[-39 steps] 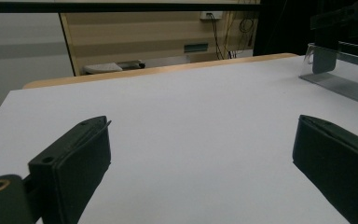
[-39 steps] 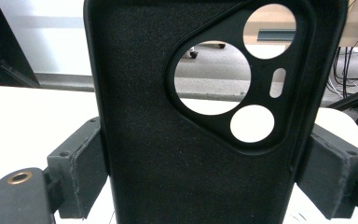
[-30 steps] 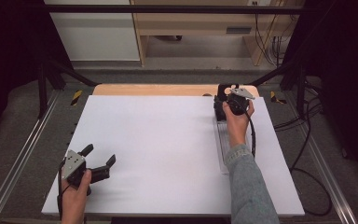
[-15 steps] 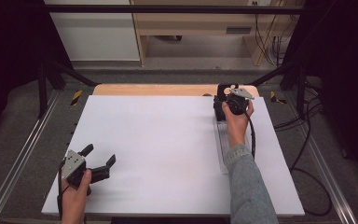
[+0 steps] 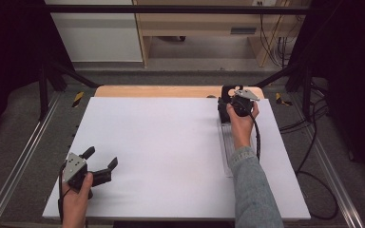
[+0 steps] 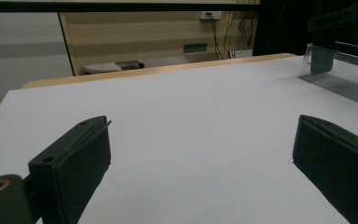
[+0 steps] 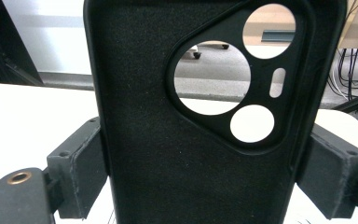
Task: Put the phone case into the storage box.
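Your right gripper [image 7: 200, 172] clamps the black phone case [image 7: 177, 116] by its edges above the clear stand [image 5: 228, 147]; tilting could slip it. Left gripper [image 5: 100, 166] rests apart.

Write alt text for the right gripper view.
A black phone case stands upright, clamped at its sides between the right gripper's two black jaws, inner face toward the camera. Floor and furniture show through its camera cutouts, with the white table behind.
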Demonstrator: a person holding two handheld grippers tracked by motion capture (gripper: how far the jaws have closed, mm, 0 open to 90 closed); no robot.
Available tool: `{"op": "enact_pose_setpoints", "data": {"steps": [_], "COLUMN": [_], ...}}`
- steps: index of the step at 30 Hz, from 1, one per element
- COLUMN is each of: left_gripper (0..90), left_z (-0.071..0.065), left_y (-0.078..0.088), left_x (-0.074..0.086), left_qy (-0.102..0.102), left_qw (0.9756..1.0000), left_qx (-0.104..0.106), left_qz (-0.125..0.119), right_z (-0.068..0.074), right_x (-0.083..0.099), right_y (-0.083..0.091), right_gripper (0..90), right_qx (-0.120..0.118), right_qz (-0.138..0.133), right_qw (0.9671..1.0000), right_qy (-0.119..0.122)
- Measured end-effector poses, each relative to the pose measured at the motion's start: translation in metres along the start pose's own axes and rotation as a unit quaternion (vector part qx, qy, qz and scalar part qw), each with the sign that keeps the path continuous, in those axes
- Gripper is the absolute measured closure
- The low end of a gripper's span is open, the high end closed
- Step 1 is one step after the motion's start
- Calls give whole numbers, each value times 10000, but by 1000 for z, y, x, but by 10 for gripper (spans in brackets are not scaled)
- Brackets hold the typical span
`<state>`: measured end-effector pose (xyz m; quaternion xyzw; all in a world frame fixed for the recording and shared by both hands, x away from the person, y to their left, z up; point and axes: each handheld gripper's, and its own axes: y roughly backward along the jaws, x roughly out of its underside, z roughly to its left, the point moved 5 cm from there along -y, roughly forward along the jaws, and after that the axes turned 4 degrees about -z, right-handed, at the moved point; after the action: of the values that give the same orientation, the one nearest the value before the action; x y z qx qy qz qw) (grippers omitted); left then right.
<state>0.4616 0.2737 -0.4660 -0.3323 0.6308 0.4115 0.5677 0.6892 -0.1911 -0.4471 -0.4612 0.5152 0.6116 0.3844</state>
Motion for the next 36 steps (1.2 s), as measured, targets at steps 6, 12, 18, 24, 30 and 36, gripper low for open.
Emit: {"op": "enact_pose_setpoints", "data": {"steps": [6, 12, 18, 24, 30, 36], "left_gripper": [44, 44, 45, 45, 47, 48], "left_z": [0, 0, 0, 0, 0, 0], "left_y": [0, 0, 0, 0, 0, 0], "left_x": [0, 0, 0, 0, 0, 0], "left_qy": [-4, 4, 3, -5, -3, -2], "left_qw": [10000, 10000, 10000, 10000, 10000, 10000], "left_qx": [3, -1, 4, 12, 9, 21], "left_qz": [4, -1, 4, 9, 15, 14], "right_z": [-1, -2, -2, -2, -2, -1], "right_x": [0, 1, 0, 0, 1, 1], "right_y": [-1, -2, -2, -2, -4, -3], "right_gripper": [138, 138, 138, 136, 135, 133], "right_qx": [-26, -58, -77, -99, -111, -87], "right_qz": [2, -11, -15, 0, 42, 39], "right_qw": [10000, 10000, 10000, 9999, 9999, 9999], "right_qy": [-47, -55, -61, -57, -12, 48]}}
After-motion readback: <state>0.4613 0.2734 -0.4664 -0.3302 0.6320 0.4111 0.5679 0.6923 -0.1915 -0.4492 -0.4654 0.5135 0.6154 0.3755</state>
